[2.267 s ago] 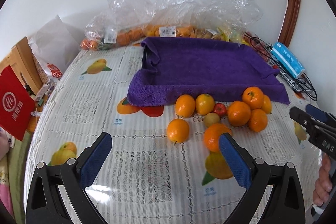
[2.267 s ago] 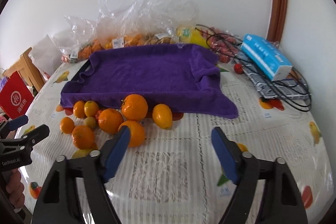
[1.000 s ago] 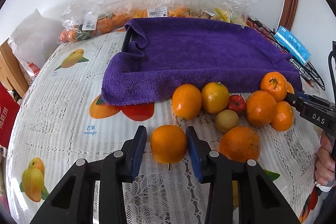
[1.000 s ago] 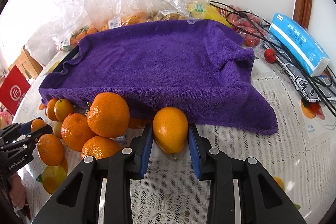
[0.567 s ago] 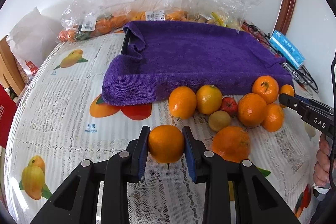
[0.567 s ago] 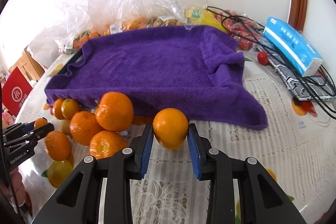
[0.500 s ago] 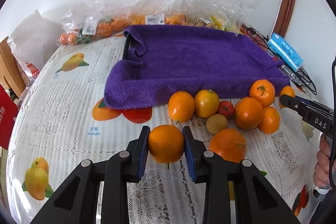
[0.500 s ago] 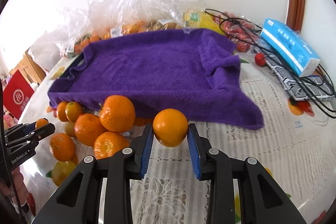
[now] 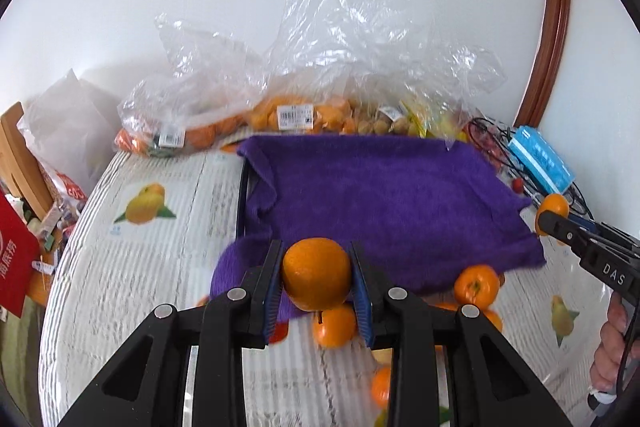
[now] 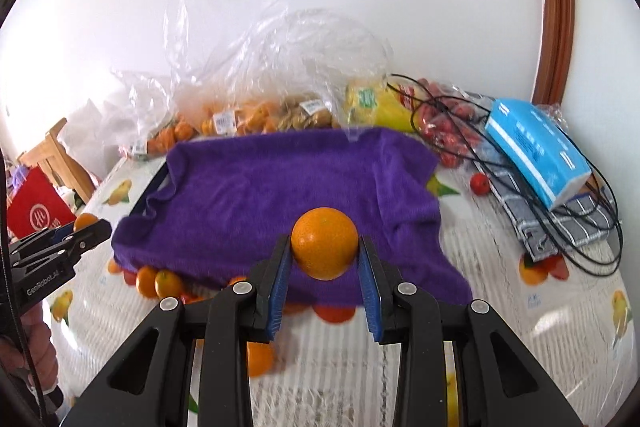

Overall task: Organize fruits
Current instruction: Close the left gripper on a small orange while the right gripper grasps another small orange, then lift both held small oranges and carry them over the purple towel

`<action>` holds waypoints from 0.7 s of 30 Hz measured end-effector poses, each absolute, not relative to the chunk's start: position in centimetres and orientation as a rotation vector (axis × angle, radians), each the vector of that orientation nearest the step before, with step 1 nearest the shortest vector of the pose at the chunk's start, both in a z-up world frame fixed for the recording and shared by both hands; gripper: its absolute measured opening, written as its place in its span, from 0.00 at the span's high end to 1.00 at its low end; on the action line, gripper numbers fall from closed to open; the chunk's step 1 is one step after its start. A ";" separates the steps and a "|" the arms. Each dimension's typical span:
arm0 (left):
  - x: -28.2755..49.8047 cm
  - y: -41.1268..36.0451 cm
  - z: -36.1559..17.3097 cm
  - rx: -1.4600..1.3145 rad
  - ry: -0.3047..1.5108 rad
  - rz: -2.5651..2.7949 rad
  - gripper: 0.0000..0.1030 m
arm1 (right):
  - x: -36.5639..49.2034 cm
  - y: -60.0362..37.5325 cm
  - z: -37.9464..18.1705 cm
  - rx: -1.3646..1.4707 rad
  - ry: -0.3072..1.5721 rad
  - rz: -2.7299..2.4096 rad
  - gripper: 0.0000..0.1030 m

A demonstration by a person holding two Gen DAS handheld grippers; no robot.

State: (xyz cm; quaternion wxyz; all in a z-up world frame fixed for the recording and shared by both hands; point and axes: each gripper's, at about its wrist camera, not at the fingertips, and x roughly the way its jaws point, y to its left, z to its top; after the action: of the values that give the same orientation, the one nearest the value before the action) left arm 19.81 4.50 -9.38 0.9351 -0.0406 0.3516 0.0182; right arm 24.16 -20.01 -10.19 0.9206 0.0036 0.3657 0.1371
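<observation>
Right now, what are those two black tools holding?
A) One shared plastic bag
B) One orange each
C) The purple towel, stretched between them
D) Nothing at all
B: the left tool pinches an orange between its blue pads, and the right tool pinches another orange, both raised in front of the purple towel.

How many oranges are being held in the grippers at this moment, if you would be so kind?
2. One orange sits clamped in the left gripper; the other orange is clamped in the right gripper. Both are lifted before the purple towel.

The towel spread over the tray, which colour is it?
The towel is plain deep purple, with no pattern; the right wrist view shows it best.
</observation>
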 end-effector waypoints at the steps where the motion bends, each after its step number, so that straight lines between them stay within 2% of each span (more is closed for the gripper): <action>1: 20.4 4.4 -9.3 -0.081 0.714 0.040 0.71 | 24.6 -19.9 -10.0 0.007 0.748 0.277 0.68; 14: 26.6 4.2 -9.4 -0.093 0.705 0.018 0.71 | 30.1 -18.4 -10.2 0.023 0.742 0.280 0.68; 21: 27.8 4.2 -11.7 -0.097 0.738 0.012 0.71 | 31.6 -17.9 -13.4 0.028 0.794 0.314 0.68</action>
State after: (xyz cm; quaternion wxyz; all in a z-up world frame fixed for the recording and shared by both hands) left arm 27.84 4.24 -11.73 0.9314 -0.0475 0.3608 0.0057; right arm 31.56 -17.85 -13.45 0.9101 0.0134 0.3850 0.1525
